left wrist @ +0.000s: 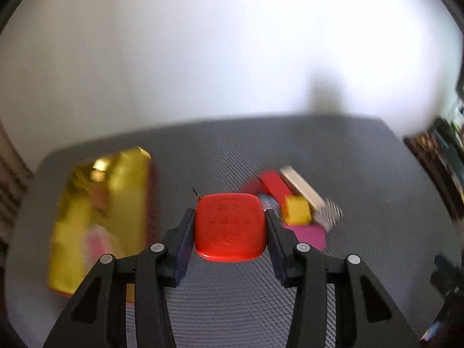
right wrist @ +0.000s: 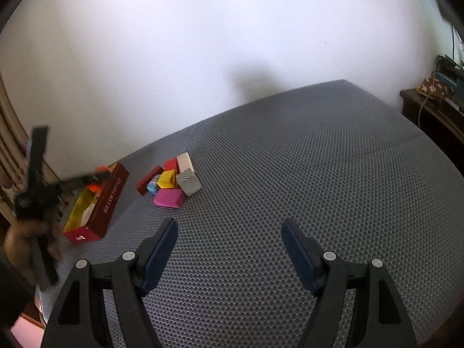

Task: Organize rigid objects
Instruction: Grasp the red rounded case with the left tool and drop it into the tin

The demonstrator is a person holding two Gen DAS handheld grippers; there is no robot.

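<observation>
Now, left gripper: closed on a flat, rounded-square red plastic case, one dark pad on each side edge; the case bears embossed marks, with a small metal ring at its far left corner.
Red case's place: held above the grey dimpled mat, between the box and the pile.
Box: a long red cardboard box with shiny gold lining lies open-topped to the left; blurred pink and yellow shapes show inside.
Pile: to the right and farther off, a yellow block, a red block, a magenta block and a pale long block huddle together, touching.
Right gripper: jaws standing apart, with only mat between them.
Person's hand: at the far left in the right wrist view, blurred, around the other tool's black frame, near the box.
Wall: plain white wall behind the mat's far edge.
</observation>
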